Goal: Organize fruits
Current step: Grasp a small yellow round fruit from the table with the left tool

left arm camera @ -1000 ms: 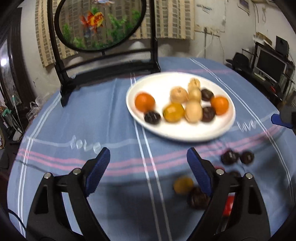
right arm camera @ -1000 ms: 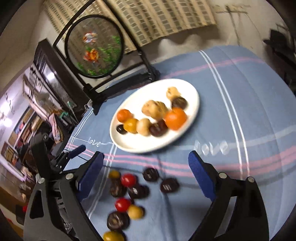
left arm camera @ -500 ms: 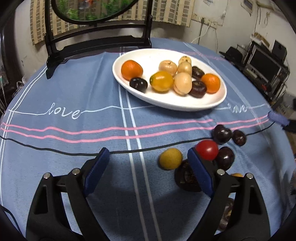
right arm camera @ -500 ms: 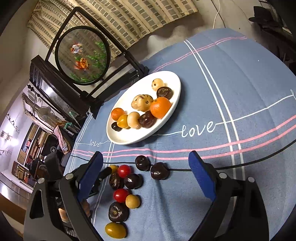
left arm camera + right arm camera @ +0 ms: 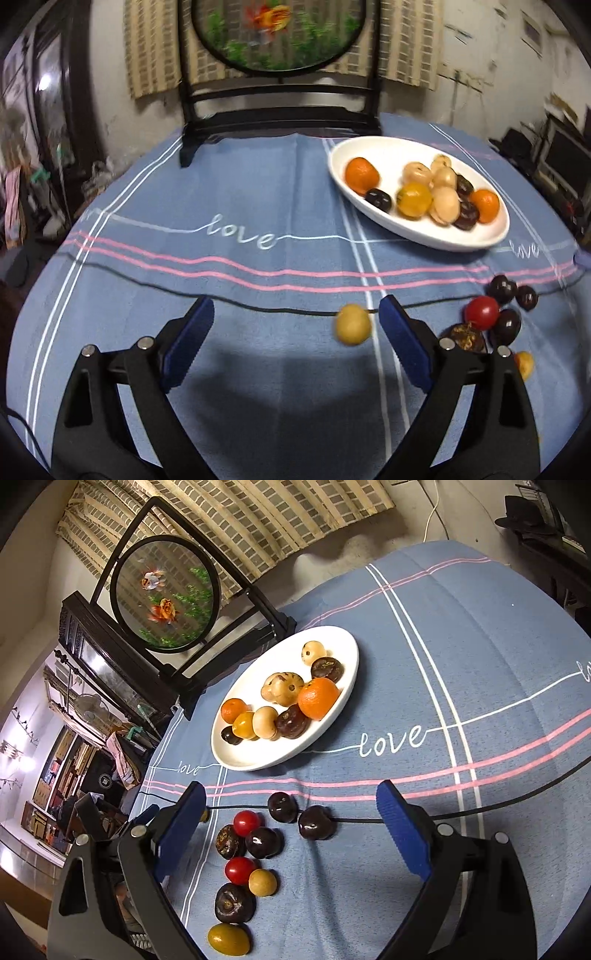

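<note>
A white oval plate [image 5: 476, 236] [image 5: 236, 755] holds several fruits: oranges, pale longans, dark fruits and a yellow one. Loose fruits lie on the blue cloth in front of it. In the left wrist view a small yellow fruit [image 5: 352, 325] lies just inside the right finger of my open, empty left gripper [image 5: 295, 314], with a red tomato [image 5: 481, 312] and dark fruits to the right. My right gripper [image 5: 290, 799] is open and empty above the loose cluster, with dark fruits [image 5: 316, 823] and a red tomato [image 5: 246, 822] between its fingers.
A round fish-painting screen on a black stand [image 5: 277, 122] [image 5: 166, 594] stands at the back of the table. The blue tablecloth [image 5: 221, 258] has pink stripes and "love" lettering. Room clutter surrounds the table's edges.
The left gripper has swung left and tilted up, so the plate and loose fruits now sit further right in its view. The right gripper moved closer over the loose fruits.
</note>
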`<state>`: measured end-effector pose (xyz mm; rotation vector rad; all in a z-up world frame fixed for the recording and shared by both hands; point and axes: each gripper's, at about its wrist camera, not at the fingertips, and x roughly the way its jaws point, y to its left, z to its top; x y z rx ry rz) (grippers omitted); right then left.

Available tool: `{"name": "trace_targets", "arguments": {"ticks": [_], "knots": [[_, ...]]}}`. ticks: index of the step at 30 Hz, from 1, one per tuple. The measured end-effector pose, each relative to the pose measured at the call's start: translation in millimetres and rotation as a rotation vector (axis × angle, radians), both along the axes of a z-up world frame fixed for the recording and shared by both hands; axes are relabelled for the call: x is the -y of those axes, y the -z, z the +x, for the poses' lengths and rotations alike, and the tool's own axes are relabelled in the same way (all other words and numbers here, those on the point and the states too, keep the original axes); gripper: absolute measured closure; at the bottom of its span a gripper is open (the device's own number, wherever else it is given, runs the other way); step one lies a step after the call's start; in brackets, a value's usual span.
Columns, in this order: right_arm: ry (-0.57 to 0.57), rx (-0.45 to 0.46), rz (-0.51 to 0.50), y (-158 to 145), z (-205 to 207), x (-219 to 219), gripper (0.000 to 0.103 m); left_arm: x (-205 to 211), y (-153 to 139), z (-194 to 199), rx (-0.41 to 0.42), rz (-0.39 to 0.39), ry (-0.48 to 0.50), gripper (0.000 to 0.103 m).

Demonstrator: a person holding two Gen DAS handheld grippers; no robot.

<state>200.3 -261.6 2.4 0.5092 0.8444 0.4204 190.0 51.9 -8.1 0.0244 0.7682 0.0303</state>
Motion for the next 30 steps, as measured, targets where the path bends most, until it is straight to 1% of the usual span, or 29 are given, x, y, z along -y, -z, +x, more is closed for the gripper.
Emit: {"name": "trace_targets", "arguments": {"ticks": [2, 3, 4, 5, 7, 9, 11, 13, 14, 16, 19, 20, 21, 23, 26, 30], "knots": [[0.002, -0.001, -0.004, 0.9, 0.6, -0.5, 0.009, 12.0, 7.4, 2.2, -0.003, 0.069, 0.022, 0.012], [0.002, -0.003, -0.004, 1.5, 0.5, -0.5, 0.009, 15.6, 10.2, 3.3, -0.011, 0.096, 0.024, 0.015], [0.002, -0.004, -0.003, 2.1, 0.8, -0.4, 0.009, 17.4, 13.4, 4.1, -0.026, 0.105, 0.034, 0.017], [0.002, -0.005, -0.002, 2.4, 0.7, -0.2, 0.009, 16.3, 12.9, 3.3, -0.028, 0.085, 0.049, 0.021], [0.001, -0.006, -0.004, 2.5, 0.8, -0.2, 0.009, 14.8, 9.3, 0.1, -0.017, 0.060, 0.062, 0.021], [0.003, -0.007, -0.005, 3.2, 1.1, 0.6, 0.009, 18.7, 9.9, -4.0, -0.015, 0.066, 0.082, 0.021], [0.000, -0.010, -0.004, 3.9, 0.9, 0.1, 0.009, 25.9, 14.3, -6.7, -0.029, 0.089, 0.111, 0.021], [-0.003, -0.010, -0.005, 4.0, 0.2, -0.9, 0.009, 30.9, 13.9, -8.0, -0.022, 0.105, 0.131, 0.021], [-0.007, -0.007, -0.010, 3.8, -0.3, -2.2, 0.009, 30.4, 13.4, -7.9, -0.021, 0.100, 0.132, 0.021], [-0.011, 0.001, -0.018, 2.9, -1.2, -4.8, 0.009, 27.2, 15.0, -6.2, -0.033, 0.080, 0.126, 0.027], [-0.018, 0.004, -0.026, 3.0, -1.9, -7.7, 0.009, 18.0, 18.8, 2.4, -0.069, 0.019, 0.108, 0.044], [-0.019, 0.005, -0.030, 2.9, -2.1, -8.8, 0.009, 14.8, 20.4, 5.2, -0.082, -0.004, 0.101, 0.056], [-0.019, 0.007, -0.034, 3.1, -2.4, -9.5, 0.009, 11.1, 22.0, 8.2, -0.096, -0.031, 0.096, 0.063], [-0.024, 0.008, -0.043, 3.1, -2.8, -11.8, 0.009, 8.2, 24.3, 10.9, -0.108, -0.061, 0.093, 0.064], [-0.030, 0.007, -0.051, 3.7, -2.9, -14.2, 0.009, 11.7, 23.9, 11.9, -0.103, -0.063, 0.104, 0.064], [-0.037, 0.008, -0.068, 5.5, -3.3, -17.6, 0.009, 20.6, 25.3, 12.9, -0.106, -0.030, 0.132, 0.064]]}}
